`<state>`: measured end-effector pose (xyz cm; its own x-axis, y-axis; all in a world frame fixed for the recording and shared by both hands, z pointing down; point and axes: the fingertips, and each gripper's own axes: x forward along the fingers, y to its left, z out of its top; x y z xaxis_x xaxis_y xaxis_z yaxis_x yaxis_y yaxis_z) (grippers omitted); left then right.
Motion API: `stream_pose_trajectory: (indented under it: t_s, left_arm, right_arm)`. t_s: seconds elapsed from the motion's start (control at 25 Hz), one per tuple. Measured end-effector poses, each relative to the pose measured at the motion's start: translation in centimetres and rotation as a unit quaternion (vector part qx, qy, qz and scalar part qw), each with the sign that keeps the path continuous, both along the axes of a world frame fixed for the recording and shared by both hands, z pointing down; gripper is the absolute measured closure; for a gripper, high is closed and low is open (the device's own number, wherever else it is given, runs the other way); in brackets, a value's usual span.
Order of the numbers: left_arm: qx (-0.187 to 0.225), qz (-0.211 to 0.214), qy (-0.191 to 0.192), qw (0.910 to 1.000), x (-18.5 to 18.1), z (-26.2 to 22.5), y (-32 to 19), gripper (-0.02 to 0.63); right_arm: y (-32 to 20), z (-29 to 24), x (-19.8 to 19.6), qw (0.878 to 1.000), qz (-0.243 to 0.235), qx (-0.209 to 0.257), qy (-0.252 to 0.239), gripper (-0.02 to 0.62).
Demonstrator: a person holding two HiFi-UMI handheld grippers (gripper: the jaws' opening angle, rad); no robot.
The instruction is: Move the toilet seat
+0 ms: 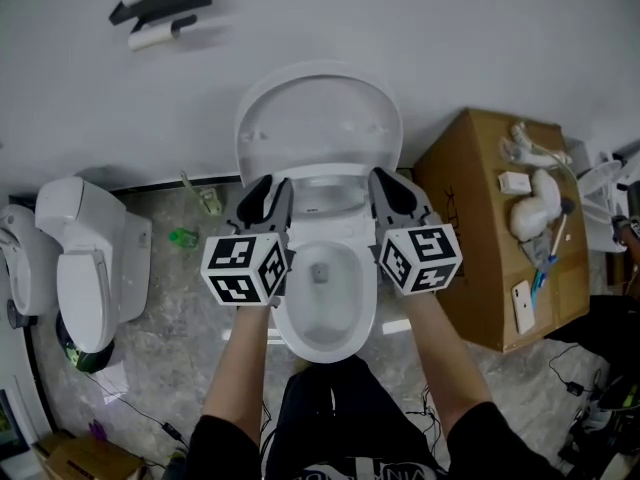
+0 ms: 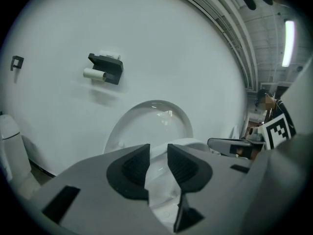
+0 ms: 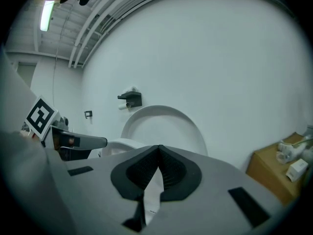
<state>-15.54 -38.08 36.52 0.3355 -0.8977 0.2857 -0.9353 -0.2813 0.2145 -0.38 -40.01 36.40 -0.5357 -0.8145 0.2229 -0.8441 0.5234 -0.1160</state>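
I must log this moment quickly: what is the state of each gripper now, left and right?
Left gripper: open, jaws apart, nothing gripped.
Right gripper: closed, jaws together, holding nothing.

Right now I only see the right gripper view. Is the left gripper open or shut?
Observer: Open. In the left gripper view the left gripper has its jaws apart, with nothing pinched.
Operator: Where is it sitting?
Observer: At the bowl's back left. The right gripper is at the back right.
Operator: Anything on the floor further left?
Observer: A second toilet stands there, clear of both grippers.
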Motion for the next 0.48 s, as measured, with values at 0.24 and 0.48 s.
stream_pose_trajectory:
  t_s: [0.24,0.48]
  left_arm:
    - [0.005,-0.011,0.002,0.9999,-0.5,-0.2,-2.3,0.494]
    - [0.005,-0.010,-0.003,0.9999,-0.5,-0.1,-4.3,0.500]
  right_arm:
    - [-2.1,0.1,-0.5,1.000,-0.003,-0.005,0.012,0.601]
    - [-4.2,0.2,-0.7,0.999,-0.014,-0.006,0.040,0.601]
